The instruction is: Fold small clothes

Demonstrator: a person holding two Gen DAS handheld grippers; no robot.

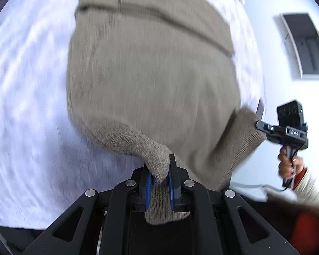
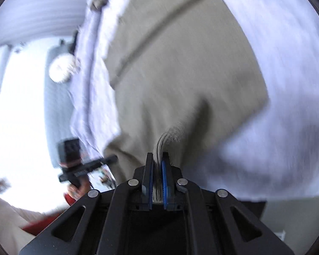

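A beige knitted garment [image 1: 151,80] lies spread on a white cloth-covered surface [image 1: 27,106]. My left gripper [image 1: 160,165] is shut on the garment's near left corner, which bunches between the blue pads. The right gripper [image 1: 259,125] shows in the left wrist view, pinching the garment's near right corner. In the right wrist view my right gripper [image 2: 157,159] is shut on a gathered edge of the same garment [image 2: 180,74]. The left gripper [image 2: 110,159] shows at the left there, at the garment's other corner. Both views are motion-blurred.
A dark grey tray-like object [image 1: 306,44] lies on the pale floor to the right of the surface. A pale round object [image 2: 61,70] sits beyond the surface's left edge in the right wrist view. The person's hand [image 1: 287,163] holds the right gripper's handle.
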